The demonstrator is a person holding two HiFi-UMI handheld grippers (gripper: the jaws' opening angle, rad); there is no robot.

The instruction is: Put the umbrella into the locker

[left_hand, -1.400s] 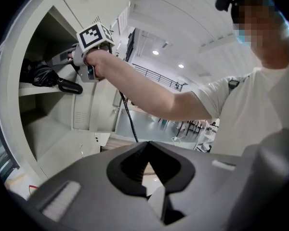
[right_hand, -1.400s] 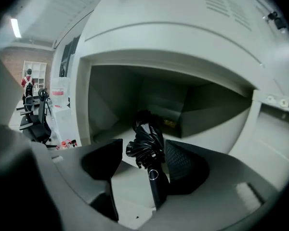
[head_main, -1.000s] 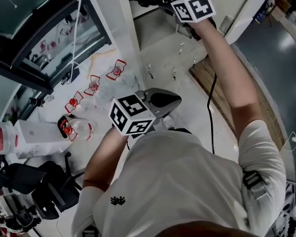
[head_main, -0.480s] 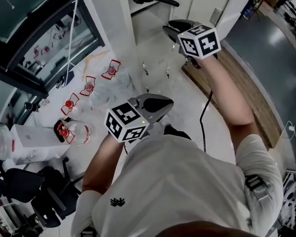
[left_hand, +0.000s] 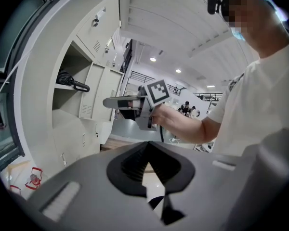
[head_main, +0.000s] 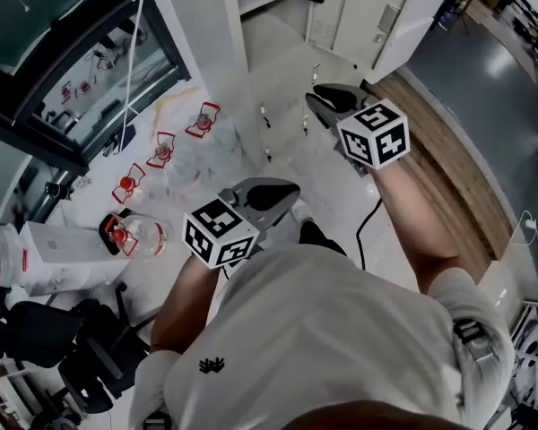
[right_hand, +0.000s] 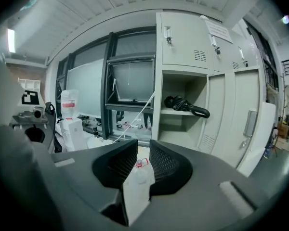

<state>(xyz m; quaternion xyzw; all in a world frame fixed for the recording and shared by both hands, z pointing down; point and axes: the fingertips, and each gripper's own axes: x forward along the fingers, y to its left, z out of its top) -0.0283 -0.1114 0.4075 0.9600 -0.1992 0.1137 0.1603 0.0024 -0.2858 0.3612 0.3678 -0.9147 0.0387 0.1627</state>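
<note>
The folded black umbrella (right_hand: pixel 185 105) lies on a shelf inside the open pale grey metal locker (right_hand: pixel 183 47), while the left gripper (left_hand: pixel 147 144) has its jaws together, empty, and the right gripper (right_hand: pixel 143 148) has jaws that have just been closing, narrowly apart, holding nothing.

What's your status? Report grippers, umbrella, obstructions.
Left gripper shut, empty. Right gripper empty, jaws just closing to a narrow gap. Umbrella lying on open locker's shelf. Nothing blocking the opening.
</note>
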